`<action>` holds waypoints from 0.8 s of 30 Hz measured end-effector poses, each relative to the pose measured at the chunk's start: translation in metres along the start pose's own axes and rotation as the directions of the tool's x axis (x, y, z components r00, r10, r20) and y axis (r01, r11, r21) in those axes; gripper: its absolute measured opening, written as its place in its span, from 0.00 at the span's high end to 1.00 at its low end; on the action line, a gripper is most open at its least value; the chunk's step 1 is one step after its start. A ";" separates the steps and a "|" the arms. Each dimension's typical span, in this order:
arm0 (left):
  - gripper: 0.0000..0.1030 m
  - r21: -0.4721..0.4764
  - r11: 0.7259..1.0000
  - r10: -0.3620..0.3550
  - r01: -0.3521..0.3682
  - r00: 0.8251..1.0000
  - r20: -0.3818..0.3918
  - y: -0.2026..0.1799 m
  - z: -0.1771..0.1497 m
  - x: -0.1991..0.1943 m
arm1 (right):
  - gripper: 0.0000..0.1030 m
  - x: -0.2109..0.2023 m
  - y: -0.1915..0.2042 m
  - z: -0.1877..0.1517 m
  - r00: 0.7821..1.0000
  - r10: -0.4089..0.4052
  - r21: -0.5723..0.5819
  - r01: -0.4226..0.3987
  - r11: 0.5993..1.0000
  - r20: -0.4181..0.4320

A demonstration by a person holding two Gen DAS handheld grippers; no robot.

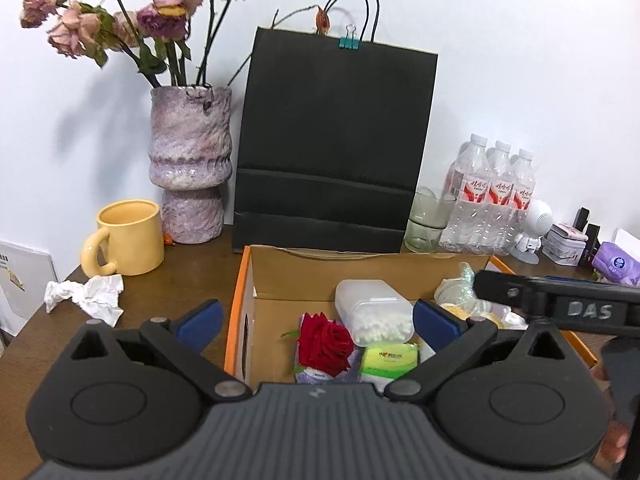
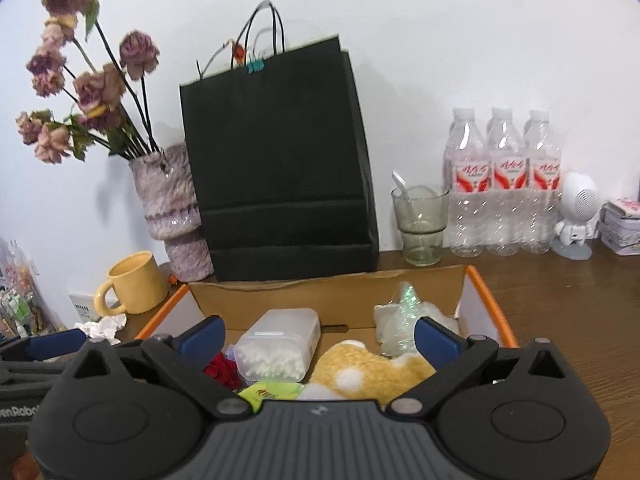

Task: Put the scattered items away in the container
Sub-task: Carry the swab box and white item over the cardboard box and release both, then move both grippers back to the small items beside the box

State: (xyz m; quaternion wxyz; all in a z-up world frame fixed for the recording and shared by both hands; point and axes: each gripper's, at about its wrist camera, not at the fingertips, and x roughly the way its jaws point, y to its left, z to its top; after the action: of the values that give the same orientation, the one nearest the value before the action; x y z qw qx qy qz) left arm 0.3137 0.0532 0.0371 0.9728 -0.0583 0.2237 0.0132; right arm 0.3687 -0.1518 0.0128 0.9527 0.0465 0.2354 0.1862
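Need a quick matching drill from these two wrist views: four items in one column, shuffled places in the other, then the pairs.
Items
1. cotton swab box
2. crumpled tissue
3. yellow mug
4. glass cup

Places
A. on the table between the black paper bag and the water bottles
B. inside the cardboard box, behind the red rose
C. on the table beside the vase
D. loose on the table in front of the mug

Pairs: 1-B, 2-D, 3-C, 4-A
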 end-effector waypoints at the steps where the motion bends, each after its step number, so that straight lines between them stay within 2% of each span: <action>1: 0.00 0.002 1.000 -0.005 0.005 1.000 0.006 0.000 -0.001 -0.006 | 0.02 -0.008 -0.001 -0.001 1.000 -0.004 -0.009 0.004 1.000 0.006; 8: 0.00 0.062 0.998 -0.028 0.025 0.999 0.041 -0.007 -0.019 -0.048 | 0.02 -0.066 -0.016 -0.022 0.998 -0.060 -0.085 0.062 0.994 0.028; 15: 0.00 0.110 0.992 -0.058 0.060 0.998 -0.020 -0.015 -0.057 -0.066 | 0.02 -0.092 -0.034 -0.062 0.995 -0.097 -0.123 0.092 0.988 -0.035; 18: 0.02 0.111 0.993 -0.037 0.044 0.997 -0.061 -0.017 -0.071 -0.061 | 0.03 -0.090 -0.035 -0.078 0.992 -0.100 -0.137 0.089 0.987 -0.080; 20: 0.05 0.103 0.994 -0.027 0.036 0.996 -0.089 -0.019 -0.080 -0.056 | 0.06 -0.086 -0.035 -0.086 0.990 -0.095 -0.139 0.080 0.987 -0.107; 24: 0.20 0.114 0.994 0.017 -0.001 0.990 -0.139 -0.025 -0.093 -0.038 | 0.15 -0.070 -0.037 -0.097 0.983 -0.100 -0.132 0.080 0.988 -0.152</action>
State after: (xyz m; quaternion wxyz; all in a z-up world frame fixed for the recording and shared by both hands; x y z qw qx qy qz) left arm 0.2406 0.0171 -0.0268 0.9564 -0.0027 0.2921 0.0007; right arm 0.2783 -0.2127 -0.0497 0.9395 -0.0391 0.3000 0.1606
